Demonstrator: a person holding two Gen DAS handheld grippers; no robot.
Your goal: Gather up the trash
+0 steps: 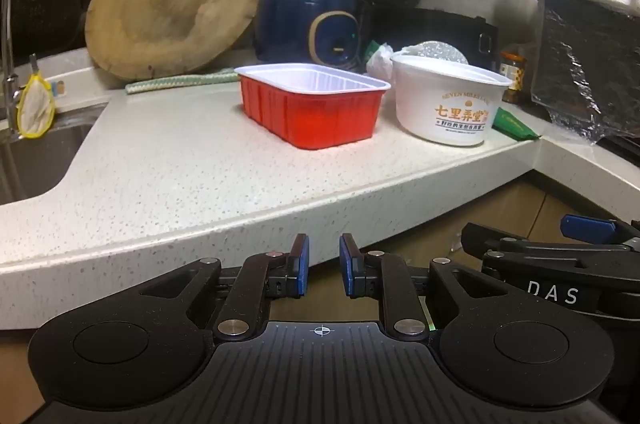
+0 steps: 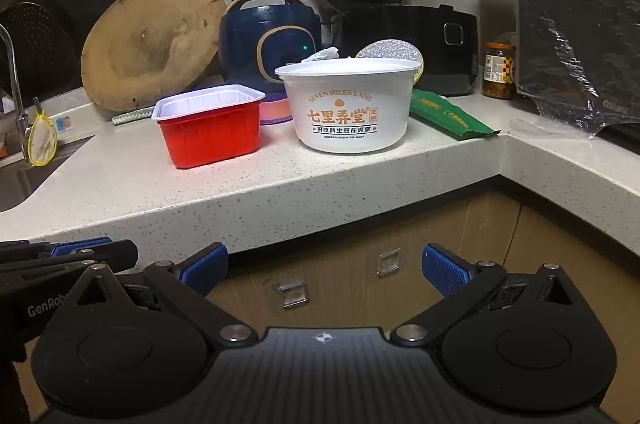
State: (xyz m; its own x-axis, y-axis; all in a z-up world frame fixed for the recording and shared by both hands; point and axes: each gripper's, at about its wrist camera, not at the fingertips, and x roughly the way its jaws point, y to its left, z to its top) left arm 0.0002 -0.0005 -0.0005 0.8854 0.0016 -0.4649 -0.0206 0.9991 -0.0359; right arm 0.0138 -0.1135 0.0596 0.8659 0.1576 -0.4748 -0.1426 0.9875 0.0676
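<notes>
A red food tray (image 1: 316, 107) (image 2: 210, 129) with a white inside sits on the speckled counter (image 1: 180, 167) (image 2: 280, 183). To its right stands a white printed takeout bowl (image 1: 450, 99) (image 2: 350, 103), with a foil lid (image 2: 390, 51) and crumpled white paper (image 1: 378, 57) behind it. A green wrapper (image 2: 452, 117) (image 1: 512, 125) lies right of the bowl. My left gripper (image 1: 323, 264) is below the counter's front edge, its jaws a narrow gap apart and empty. My right gripper (image 2: 325, 268) is wide open and empty, below the counter, in front of the bowl.
A round wooden board (image 1: 172, 11), a blue cooker (image 1: 308, 19) and a black rice cooker (image 2: 408, 35) stand at the back. A sink (image 1: 36, 159) with a tap is at left. A jar (image 2: 498, 69) and a foil-wrapped appliance (image 2: 576, 39) are at right. Cabinet drawers (image 2: 360, 276) lie below.
</notes>
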